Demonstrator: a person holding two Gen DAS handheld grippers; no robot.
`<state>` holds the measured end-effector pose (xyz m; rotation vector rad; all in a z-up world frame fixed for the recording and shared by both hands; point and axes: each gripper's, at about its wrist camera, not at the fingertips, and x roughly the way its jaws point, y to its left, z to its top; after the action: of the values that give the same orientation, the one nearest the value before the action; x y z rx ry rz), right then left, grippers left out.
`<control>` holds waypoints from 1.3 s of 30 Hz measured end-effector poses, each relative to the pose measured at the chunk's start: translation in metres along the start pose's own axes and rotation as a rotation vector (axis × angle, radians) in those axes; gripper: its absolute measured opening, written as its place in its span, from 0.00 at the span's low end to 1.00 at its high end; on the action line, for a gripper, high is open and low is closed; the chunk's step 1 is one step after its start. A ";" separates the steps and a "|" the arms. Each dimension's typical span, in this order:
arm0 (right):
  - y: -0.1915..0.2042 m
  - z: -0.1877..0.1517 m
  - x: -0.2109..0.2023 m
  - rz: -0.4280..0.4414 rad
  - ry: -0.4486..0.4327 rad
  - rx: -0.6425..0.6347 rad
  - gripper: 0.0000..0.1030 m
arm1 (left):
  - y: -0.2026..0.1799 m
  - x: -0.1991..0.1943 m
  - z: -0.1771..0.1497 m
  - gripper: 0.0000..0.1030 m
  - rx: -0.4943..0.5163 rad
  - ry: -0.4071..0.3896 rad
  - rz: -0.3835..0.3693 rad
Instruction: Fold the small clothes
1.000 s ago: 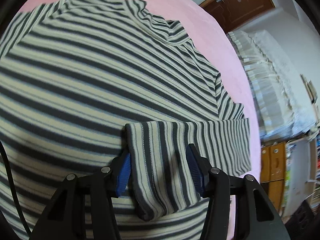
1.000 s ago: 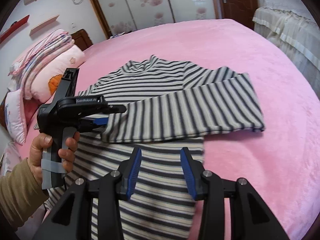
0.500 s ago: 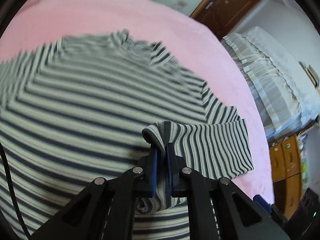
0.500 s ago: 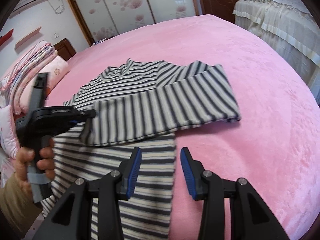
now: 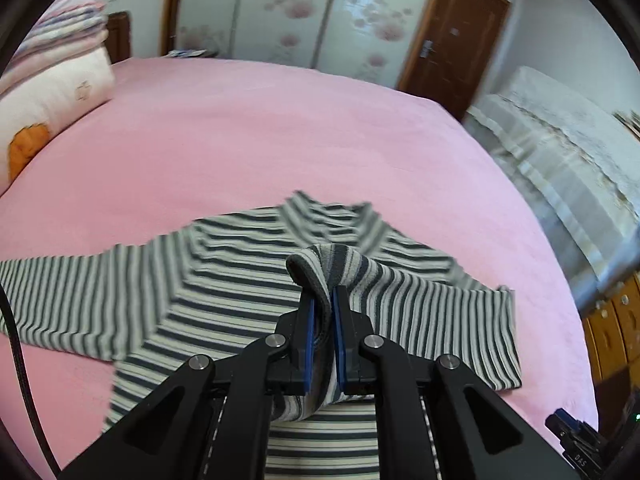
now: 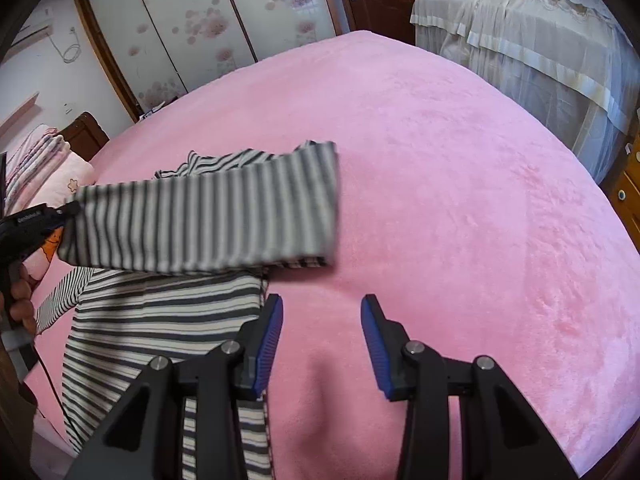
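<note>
L gripper [image 5: 323,300] clenched on sleeve [image 5: 420,304] above shirt [image 5: 224,280]; R gripper [image 6: 321,320] released, empty, just beside shirt's edge.

pink bed [image 6: 460,184], pillows [image 5: 52,92] – wardrobe [image 5: 280,12], door [image 5: 452,40]

Right hand-held gripper [image 6: 322,334], jaws apart, above pink bed [image 6: 460,184]; left hand-held gripper [image 6: 74,210] lifts striped sleeve [image 6: 208,220].

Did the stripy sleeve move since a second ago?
Yes. The left gripper has shut its fingers on the sleeve and lifted its cuff end off the striped shirt, up toward the pillows, away from the pink bed cover.
</note>
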<state>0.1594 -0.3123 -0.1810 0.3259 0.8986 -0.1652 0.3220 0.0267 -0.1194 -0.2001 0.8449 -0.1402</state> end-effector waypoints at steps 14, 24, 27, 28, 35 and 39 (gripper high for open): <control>0.019 0.069 0.053 -0.016 0.023 -0.056 0.40 | 0.096 0.035 -0.008 0.06 -0.136 0.040 0.203; 0.016 0.129 0.124 0.069 0.127 0.055 0.40 | 0.106 0.065 0.010 0.07 -0.074 0.052 0.229; 0.021 0.141 0.145 0.049 0.153 0.058 0.40 | 0.103 0.071 0.018 0.07 -0.055 0.046 0.225; 0.024 0.144 0.152 0.045 0.164 0.061 0.40 | 0.102 0.073 0.020 0.07 -0.051 0.044 0.223; 0.041 0.160 0.189 0.012 0.198 0.021 0.05 | 0.097 0.080 0.030 0.07 -0.026 0.026 0.231; 0.056 0.167 0.178 -0.048 0.129 -0.073 0.04 | 0.105 0.082 0.032 0.07 -0.030 0.006 0.258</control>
<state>0.4074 -0.3186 -0.2136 0.2493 1.0377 -0.1562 0.4044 0.1161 -0.1822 -0.1175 0.8720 0.1130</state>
